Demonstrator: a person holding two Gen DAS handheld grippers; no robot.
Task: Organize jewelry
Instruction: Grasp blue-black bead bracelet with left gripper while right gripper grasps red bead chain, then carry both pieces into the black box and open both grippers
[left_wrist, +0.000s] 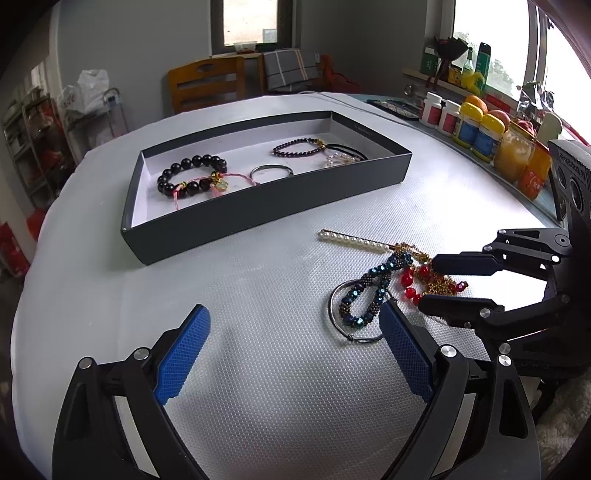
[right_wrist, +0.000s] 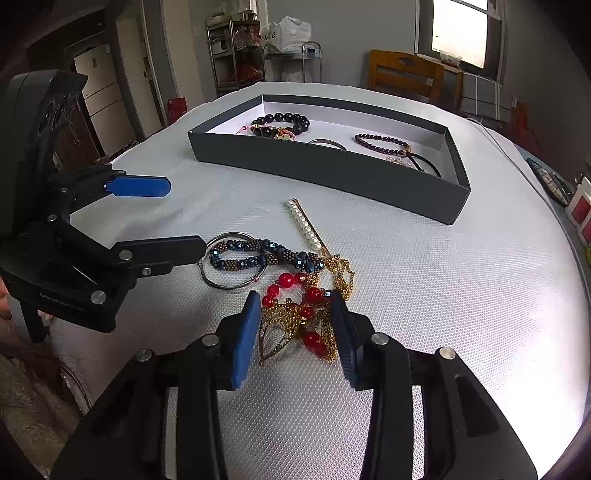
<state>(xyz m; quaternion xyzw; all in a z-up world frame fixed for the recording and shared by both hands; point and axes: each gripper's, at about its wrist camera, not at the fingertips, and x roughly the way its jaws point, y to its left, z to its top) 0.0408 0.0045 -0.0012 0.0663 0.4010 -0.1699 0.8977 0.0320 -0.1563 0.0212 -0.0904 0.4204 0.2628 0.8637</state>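
1. I see my right gripper (right_wrist: 293, 328) with its ribbed blue pads apart around the red-bead and gold-chain necklace (right_wrist: 306, 314) (not clamped) on the textured white table cover (right_wrist: 443, 295).
2. My left gripper (left_wrist: 295, 354) is spread wide, beside the blue beaded bracelet (left_wrist: 373, 291).
3. The dark rectangular tray (left_wrist: 266, 206) holds other bracelets.

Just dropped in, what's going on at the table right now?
Jewelry is being sorted into the tray, which already holds several bracelets. A tangled pile remains on the table. The right gripper, open, straddles the red and gold necklace. The left gripper, open, sits beside the blue bracelet, holding nothing.
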